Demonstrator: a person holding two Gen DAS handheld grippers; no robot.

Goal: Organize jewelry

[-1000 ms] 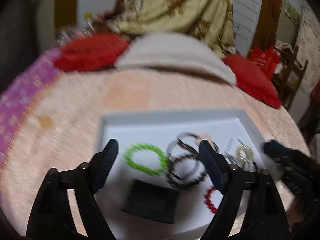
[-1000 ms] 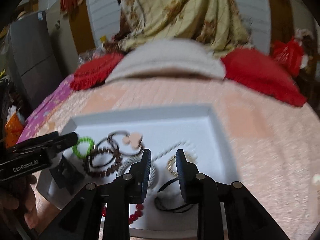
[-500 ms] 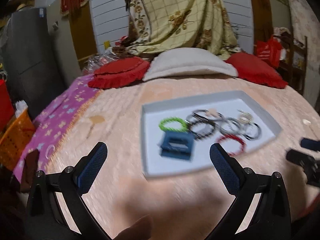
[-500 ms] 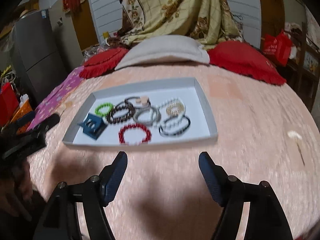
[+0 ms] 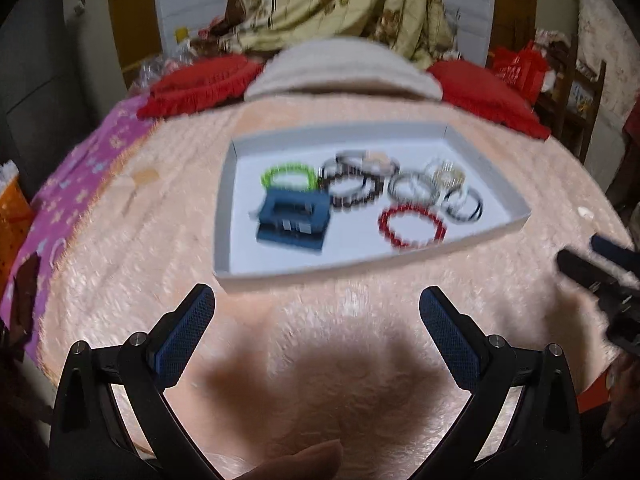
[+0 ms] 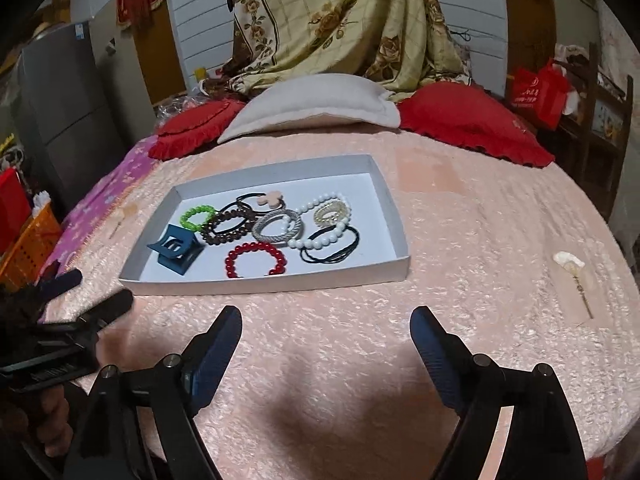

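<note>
Across the middle of both views, the tray [image 6: 394, 236] is lying on the bed [image 6: 460, 216], holding the bracelets [image 6: 256, 259] and a blue clip [image 5: 292, 220]. Only the sharp right view is showing white beads [image 6: 320, 240]. The left tool [image 5: 317, 306] is standing spread and empty; the right tool [image 6: 326, 326] is opening, empty too.

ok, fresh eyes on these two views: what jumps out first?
The shallow white cardboard tray on the fuzzy pink bedspread, crowded with jewelry: a glossy red bead bracelet at its near edge, a bright green bead bracelet and a blue plastic hair claw on its left. Both grippers hang short of it.
</note>
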